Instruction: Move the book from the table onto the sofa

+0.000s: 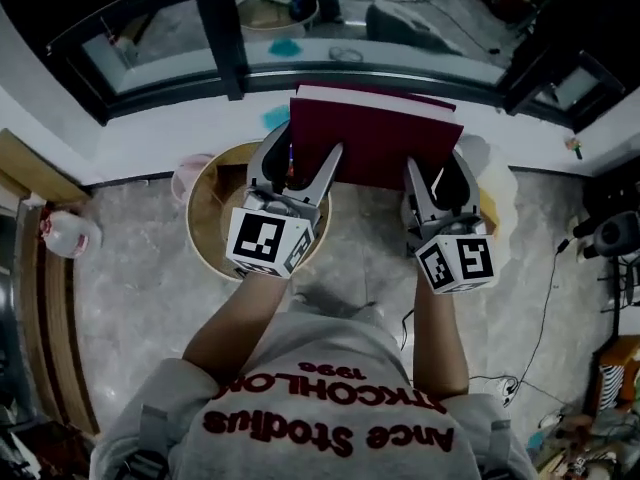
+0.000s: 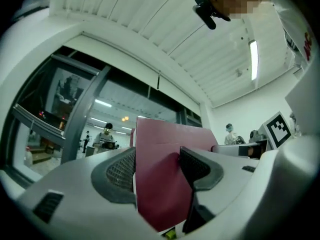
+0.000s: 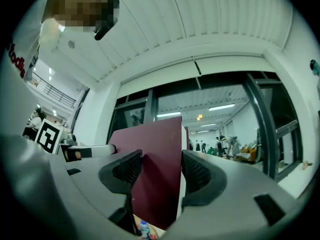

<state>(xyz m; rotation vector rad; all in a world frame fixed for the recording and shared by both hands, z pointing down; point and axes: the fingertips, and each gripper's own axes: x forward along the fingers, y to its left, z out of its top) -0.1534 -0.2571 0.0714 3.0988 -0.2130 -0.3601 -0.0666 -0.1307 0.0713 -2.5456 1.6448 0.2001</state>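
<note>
Right now the dark red book (image 1: 375, 133) is held aloft at frame centre, over the grey floor (image 1: 370, 243), gripped at its lower edge by the left tool (image 1: 298, 163) and the right tool (image 1: 440, 176), both clamped on it.

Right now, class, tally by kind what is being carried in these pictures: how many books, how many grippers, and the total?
Books: 1, the maroon book, held upright.
Grippers: 2, the left gripper and the right gripper, each with its jaws shut on the book.
Total: 3
</note>
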